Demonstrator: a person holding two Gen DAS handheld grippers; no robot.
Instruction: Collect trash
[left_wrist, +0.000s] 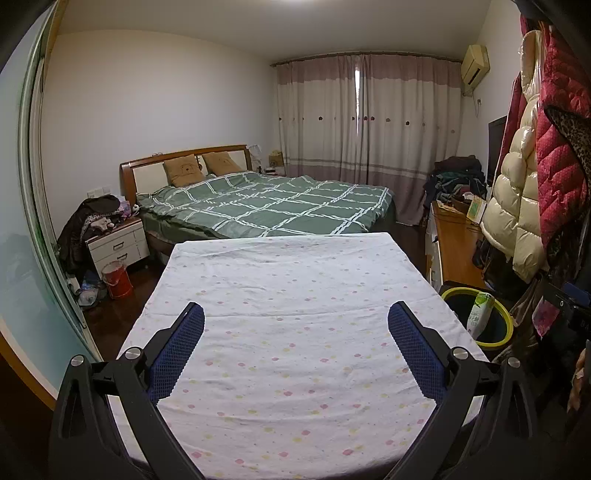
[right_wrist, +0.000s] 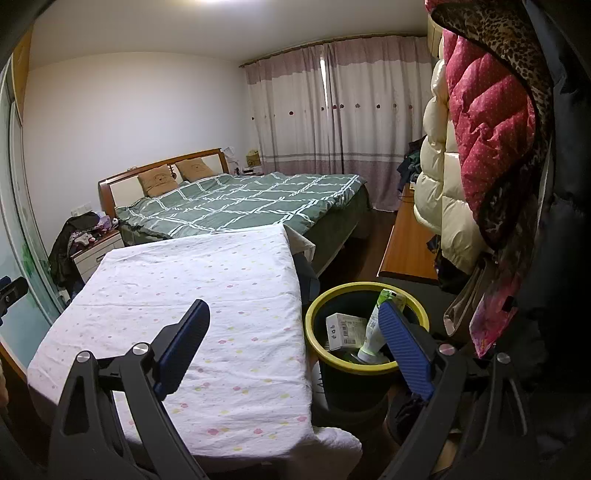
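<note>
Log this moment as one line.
left gripper: open, empty | right gripper: open, empty | bin: holds box, tube

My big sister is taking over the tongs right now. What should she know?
Left tongs: open, empty, over the flowered table cover.
Right tongs: open, empty, by the table's right edge, near the bin.
Yellow-rimmed bin stands on the floor right of the table, holding a white box and a green-white tube.
Done: those two are binned.
Left: no trash shows on the cover; check elsewhere.

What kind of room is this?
A lived-in home bedroom: a wooden-framed bed with a green checked duvet, a white bedside drawer unit, and long pink-and-white curtains.
</note>
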